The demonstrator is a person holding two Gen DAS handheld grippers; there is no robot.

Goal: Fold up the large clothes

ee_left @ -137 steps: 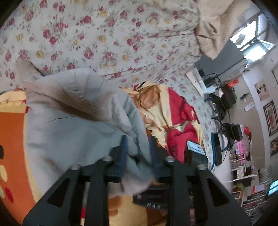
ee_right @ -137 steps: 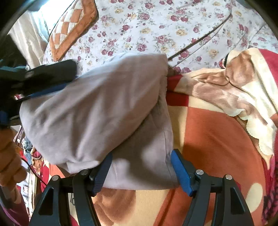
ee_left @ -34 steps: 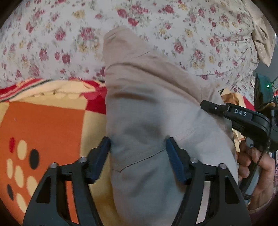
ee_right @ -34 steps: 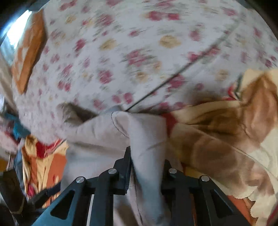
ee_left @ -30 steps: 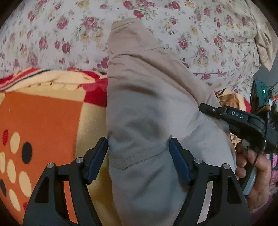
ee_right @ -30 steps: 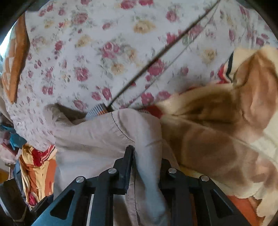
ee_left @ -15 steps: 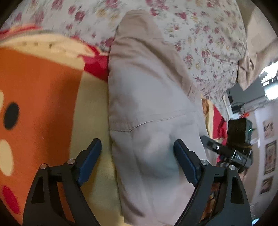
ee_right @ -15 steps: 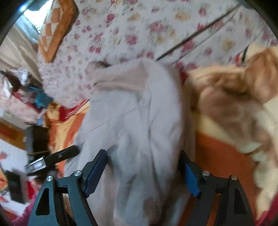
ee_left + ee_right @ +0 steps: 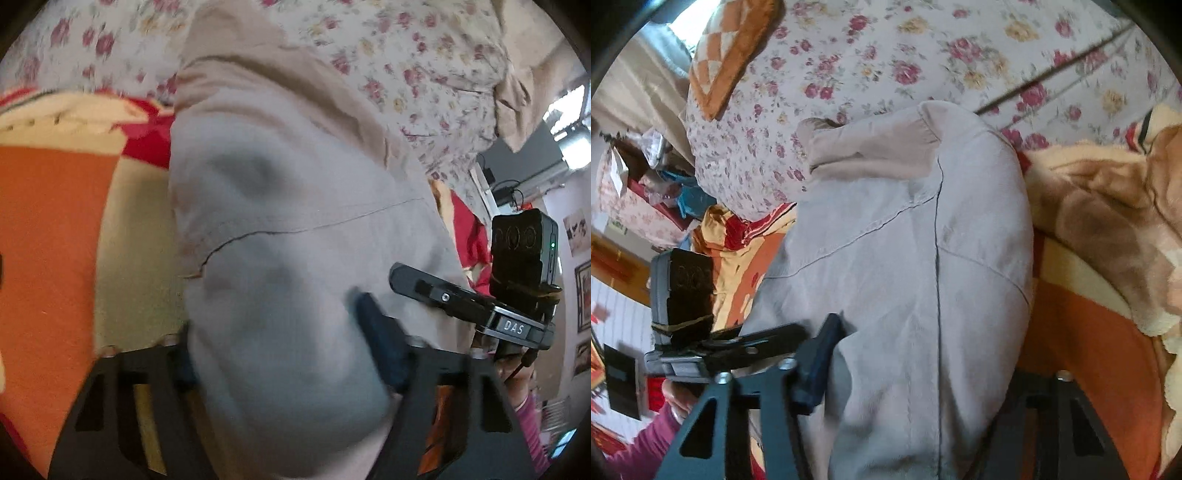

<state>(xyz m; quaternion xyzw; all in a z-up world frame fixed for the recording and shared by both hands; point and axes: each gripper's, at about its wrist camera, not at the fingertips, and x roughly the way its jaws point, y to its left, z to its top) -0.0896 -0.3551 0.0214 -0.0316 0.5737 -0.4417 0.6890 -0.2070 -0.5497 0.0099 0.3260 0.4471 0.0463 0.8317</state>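
Half a second ago both pairs of fingers stood wide around the folded beige garment (image 9: 295,236); now both have been closing in on it. The left gripper (image 9: 295,354) has the near end of the bundle between its fingers (image 9: 380,343), the blue pad sunk into the cloth, so it looks clamped on the fabric. The right gripper (image 9: 916,373) shows only one finger (image 9: 816,369) clearly, touching the garment's edge; the other is hidden under the cloth, so I cannot tell whether that grip has bitten. The garment lies as a narrow, lengthwise-folded bundle on the orange and red blanket (image 9: 48,236), its far end reaching the floral bedsheet (image 9: 905,59) — likely ready for the next fold or a lift. Both grippers angle steeply down at the bed, side by side, each visible in the other's view — the left hand (image 9: 677,402) shows at the edge.
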